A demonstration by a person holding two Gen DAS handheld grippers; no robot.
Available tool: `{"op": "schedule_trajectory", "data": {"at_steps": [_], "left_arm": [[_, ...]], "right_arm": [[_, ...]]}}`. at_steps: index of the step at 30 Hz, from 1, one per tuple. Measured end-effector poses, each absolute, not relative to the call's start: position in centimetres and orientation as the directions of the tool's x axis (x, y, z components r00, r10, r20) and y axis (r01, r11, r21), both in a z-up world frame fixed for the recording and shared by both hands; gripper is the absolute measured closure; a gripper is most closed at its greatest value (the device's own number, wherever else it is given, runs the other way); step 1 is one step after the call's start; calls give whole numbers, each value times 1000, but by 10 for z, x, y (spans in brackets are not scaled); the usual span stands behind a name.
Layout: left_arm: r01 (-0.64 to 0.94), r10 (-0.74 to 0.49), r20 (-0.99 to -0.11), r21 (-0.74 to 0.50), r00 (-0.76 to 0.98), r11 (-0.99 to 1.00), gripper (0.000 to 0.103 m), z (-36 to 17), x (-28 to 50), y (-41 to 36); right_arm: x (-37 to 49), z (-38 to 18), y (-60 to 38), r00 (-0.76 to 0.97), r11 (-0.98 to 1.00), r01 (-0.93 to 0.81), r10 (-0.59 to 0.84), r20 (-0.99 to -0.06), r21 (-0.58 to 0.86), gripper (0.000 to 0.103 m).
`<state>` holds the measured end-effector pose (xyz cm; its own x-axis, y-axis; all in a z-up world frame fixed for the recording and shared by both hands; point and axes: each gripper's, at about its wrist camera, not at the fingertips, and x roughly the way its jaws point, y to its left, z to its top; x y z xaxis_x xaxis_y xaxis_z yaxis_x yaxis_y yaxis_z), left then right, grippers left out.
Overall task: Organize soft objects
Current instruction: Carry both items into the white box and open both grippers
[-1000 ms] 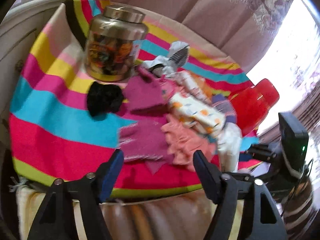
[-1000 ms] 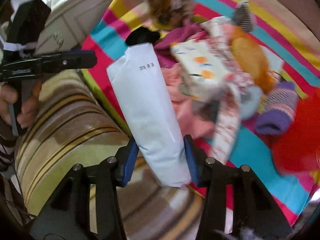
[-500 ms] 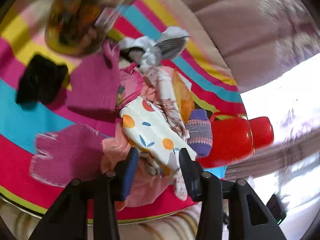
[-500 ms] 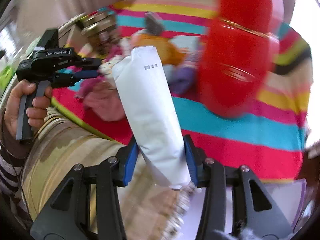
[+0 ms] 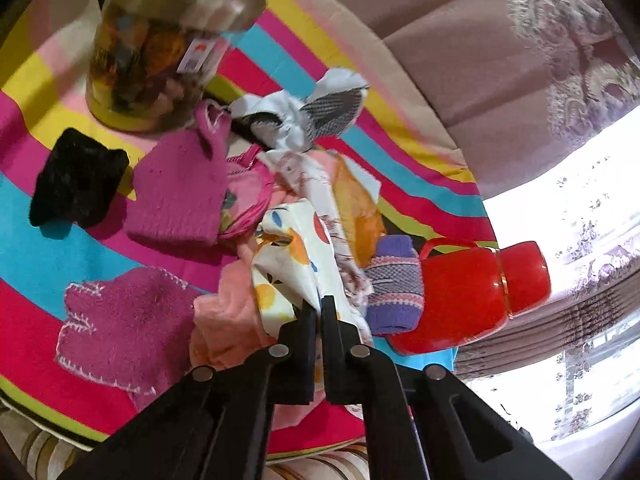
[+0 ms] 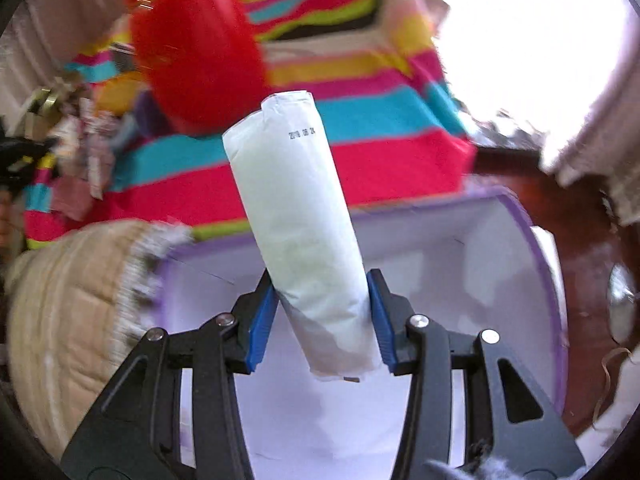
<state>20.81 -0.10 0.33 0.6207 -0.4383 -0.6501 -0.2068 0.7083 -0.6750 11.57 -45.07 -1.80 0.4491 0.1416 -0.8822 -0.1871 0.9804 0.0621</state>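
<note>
The striped cloth (image 5: 60, 216) fills most of my left view, running from the lower left up toward the curtain (image 5: 500, 80) at the upper right. In my right view the purple-rimmed box (image 6: 536, 240) takes the lower half of the frame, white inside, with nothing in it that I can see.

On the cloth, the heap of soft things sits mid-frame: a magenta glove (image 5: 120, 320) at lower left, a magenta knit piece (image 5: 176, 196) above it, a black cloth (image 5: 76, 180) at the left edge, and a purple striped sock (image 5: 394, 292) right of centre against the red flask (image 5: 468, 292). The glass jar (image 5: 160, 52) stands at the upper left.

My left gripper (image 5: 319, 308) is clenched on the edge of the white cloth with orange spots (image 5: 292, 264), low in the centre of the frame. My right gripper (image 6: 322, 312) is grasping the white packet (image 6: 296, 216), which stands up the middle of the frame over the box.

The risks, as I judge them: the spotted cloth lies tangled with the pink and patterned pieces, so lifting it may drag neighbours along or tug the sock against the flask and tip it. My pinch is only on a thin edge, so it could slip. The packet is slick and held near its lower end; it could slide or topple outside the box rim if I let go while tilted.
</note>
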Motion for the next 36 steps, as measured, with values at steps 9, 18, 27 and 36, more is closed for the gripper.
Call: {"op": "schedule_trajectory", "data": {"at_steps": [9, 18, 27, 36], "left_arm": [[-106, -471, -606, -678, 642, 727, 101, 37, 185, -37], [28, -562, -570, -687, 599, 726, 101, 63, 176, -98], [174, -705, -555, -718, 442, 674, 101, 63, 174, -195], [262, -772, -600, -726, 210, 636, 101, 31, 170, -311]], "right_arm": [[115, -60, -504, 384, 992, -80, -57, -922, -95, 54], [118, -69, -530, 386, 989, -21, -130, -913, -149, 44], [96, -43, -549, 462, 998, 44, -65, -884, -51, 41], [67, -24, -566, 529, 995, 99, -43, -848, 11, 37]]}}
